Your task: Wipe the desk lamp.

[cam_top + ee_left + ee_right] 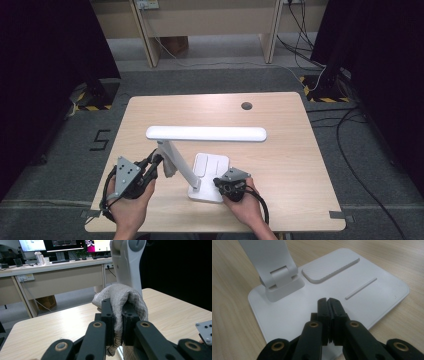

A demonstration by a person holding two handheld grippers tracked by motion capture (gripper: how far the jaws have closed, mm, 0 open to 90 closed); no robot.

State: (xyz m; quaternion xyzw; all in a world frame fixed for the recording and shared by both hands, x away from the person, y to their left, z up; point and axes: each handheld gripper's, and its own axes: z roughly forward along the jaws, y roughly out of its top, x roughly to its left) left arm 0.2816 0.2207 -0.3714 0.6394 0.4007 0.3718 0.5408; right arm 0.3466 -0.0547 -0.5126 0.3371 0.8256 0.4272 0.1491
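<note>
The left gripper (117, 322) is pinching a soft, limp cloth (120, 296) against the rigid lamp arm (127, 262), while the right gripper (328, 302), jaws pressed together, is steadying the lamp base (374, 295).

You work at a light wooden table (280, 125) on grey carpet (210, 75), black curtains (45, 45) flanking you, cables (350, 120) trailing right, a beige desk (210, 20) with monitors (62, 245) beyond.
</note>
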